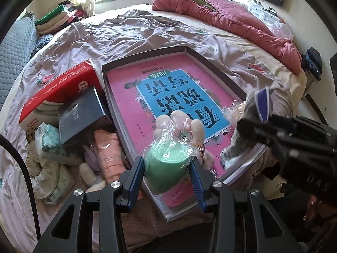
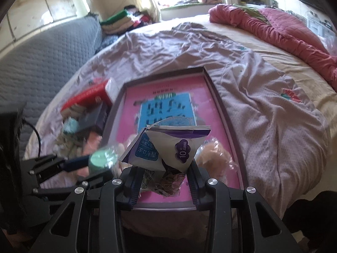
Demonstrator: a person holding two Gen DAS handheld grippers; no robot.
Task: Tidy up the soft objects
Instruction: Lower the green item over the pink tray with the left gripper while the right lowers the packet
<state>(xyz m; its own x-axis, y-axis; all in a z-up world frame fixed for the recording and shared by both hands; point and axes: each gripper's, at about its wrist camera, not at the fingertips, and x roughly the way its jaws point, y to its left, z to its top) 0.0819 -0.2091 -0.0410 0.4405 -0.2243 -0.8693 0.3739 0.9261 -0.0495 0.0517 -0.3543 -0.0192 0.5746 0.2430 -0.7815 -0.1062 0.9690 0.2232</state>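
Left gripper point(image 1: 166, 168) clamped on plastic-wrapped green plush toy point(image 1: 166, 166); right gripper point(image 2: 164, 181) pinching crumpled purple-white soft pack point(image 2: 168, 147). Both over shallow pink-lined box tray point(image 2: 221, 109), near 6 o'clock edge. Tip: lower flat, release inside walls, keep wrap clear of rim.

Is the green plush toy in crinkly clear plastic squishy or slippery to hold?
Probably squishy: the green plush toy bulges between the left gripper's blue pads. Its glossy clear wrap may slide a little. It likely weighs little, since it sits in the pinch without sagging.
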